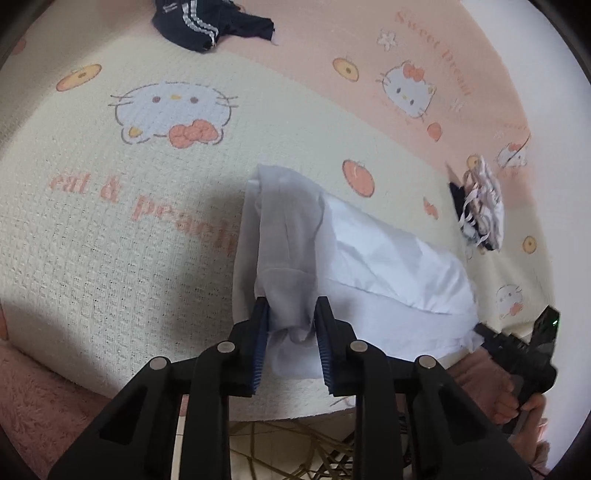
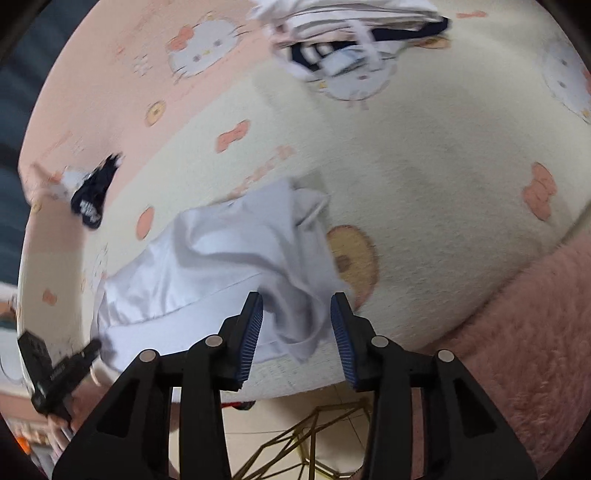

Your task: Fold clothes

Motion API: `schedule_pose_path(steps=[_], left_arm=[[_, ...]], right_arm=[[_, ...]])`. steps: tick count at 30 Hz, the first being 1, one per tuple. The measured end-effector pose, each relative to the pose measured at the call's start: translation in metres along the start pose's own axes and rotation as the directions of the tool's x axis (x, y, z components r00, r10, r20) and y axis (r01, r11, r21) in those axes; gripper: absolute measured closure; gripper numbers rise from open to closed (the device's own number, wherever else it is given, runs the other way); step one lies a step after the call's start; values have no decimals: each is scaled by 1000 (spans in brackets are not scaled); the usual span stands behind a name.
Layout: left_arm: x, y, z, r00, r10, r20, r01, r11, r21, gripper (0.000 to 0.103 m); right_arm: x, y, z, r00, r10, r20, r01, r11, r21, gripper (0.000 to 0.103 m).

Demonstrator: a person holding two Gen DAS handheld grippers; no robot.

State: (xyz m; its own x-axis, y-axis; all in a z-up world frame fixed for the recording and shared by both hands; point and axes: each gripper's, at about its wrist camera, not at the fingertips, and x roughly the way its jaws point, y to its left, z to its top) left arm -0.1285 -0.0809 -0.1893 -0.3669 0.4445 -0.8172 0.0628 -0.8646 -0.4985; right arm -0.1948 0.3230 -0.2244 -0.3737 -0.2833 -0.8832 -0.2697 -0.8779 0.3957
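A white garment (image 1: pixel 354 258) lies crumpled on the cream and pink blanket (image 1: pixel 110 229) near its front edge. My left gripper (image 1: pixel 291 306) has its jaws apart, with a fold of the white garment between them. In the right wrist view the same garment (image 2: pixel 221 258) lies ahead. My right gripper (image 2: pixel 297 299) is open over the garment's right-hand corner, cloth between the fingers but not pinched. Each gripper shows in the other view: the right one (image 1: pixel 517 350) at the lower right, the left one (image 2: pixel 59 369) at the lower left.
A dark striped garment (image 1: pixel 210 26) lies at the far side of the blanket. A striped white and navy pile (image 1: pixel 480 206) lies to the right, and shows in the right wrist view (image 2: pixel 351 37). A pink fluffy cover (image 2: pixel 517 332) borders the blanket. Tiled floor (image 2: pixel 277 424) lies below the edge.
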Motion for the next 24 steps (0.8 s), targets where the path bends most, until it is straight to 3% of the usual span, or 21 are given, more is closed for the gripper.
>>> schedule_pose_path(steps=[2,5,9,11,13,18,24], left_arm=[[1,6,2,999,-33,-5,33,999,-39,77],[3,5,3,1000,-21,1,21,999,-31,77],[-10,1,1,997,-56,45,56,998,-11,77],[-15,4,1,995,-84,55,85,996,-24,77],[-14,6,3,994,-93,54,95,995,-39,77],[-4,3,3,996,-89,24,90,995,-38,77],[-5,-1,1,996,-82,25,82,997,-5,77]], right_arm=[[8,6,0,1000,-22,-20,21,999,-37,64],[18,7,4,999,-32,-39,31,999,-30,64],[-5,-28,11,989,131,66,-140,974,178,62],[-11,-39,11,991,96,89,-113,970,214,57],[2,-40,14,996,82,44,-90,969,232,56],[19,-20,15,999,-39,-33,41,998,56,56],[8,2,6,996,-86,24,88,993,-84,57]])
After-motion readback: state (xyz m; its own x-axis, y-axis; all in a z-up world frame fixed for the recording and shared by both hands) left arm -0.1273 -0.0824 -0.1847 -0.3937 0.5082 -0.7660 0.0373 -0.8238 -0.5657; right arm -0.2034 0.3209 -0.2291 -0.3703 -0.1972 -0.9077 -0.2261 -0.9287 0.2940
